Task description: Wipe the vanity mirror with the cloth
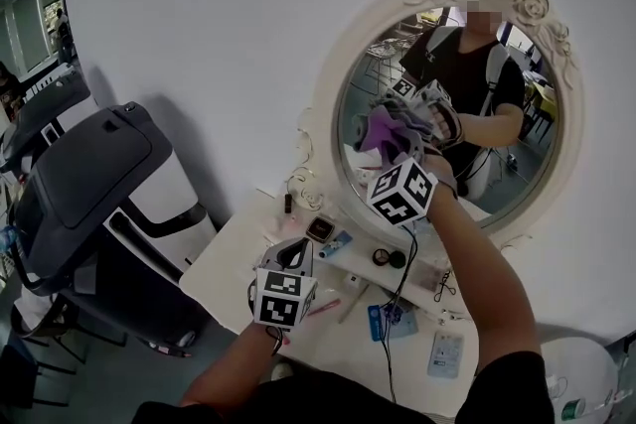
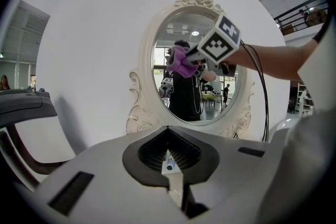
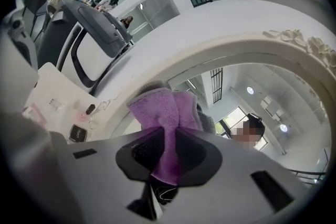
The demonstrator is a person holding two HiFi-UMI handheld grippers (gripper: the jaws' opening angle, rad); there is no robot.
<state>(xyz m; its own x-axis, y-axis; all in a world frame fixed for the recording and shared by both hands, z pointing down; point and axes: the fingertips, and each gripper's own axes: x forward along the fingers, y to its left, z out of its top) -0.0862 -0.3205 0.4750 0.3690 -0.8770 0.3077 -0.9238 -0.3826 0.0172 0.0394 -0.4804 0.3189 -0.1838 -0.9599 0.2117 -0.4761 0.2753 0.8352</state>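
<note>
Right tongs [image 3: 169, 159] clamped on the purple cloth [image 3: 167, 113], which looks pressed to the left part of the vanity mirror [image 1: 517, 169] glass, above the desk's [image 1: 238, 265] back edge. Left tongs [image 2: 169, 161] closed and empty, near the desk's left edge. To wipe well: cloth flat on glass, overlapping strokes, light even pressure, don't snag the ornate frame.

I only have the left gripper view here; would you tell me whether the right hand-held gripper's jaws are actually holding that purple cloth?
Observer: Yes, the right gripper view shows the purple cloth pinched between the right hand-held gripper's closed jaws.
Operator: Thank you. What sits beneath my left hand-held gripper?
Observer: The head view shows it low over the white vanity table, near a dark compact.
</note>
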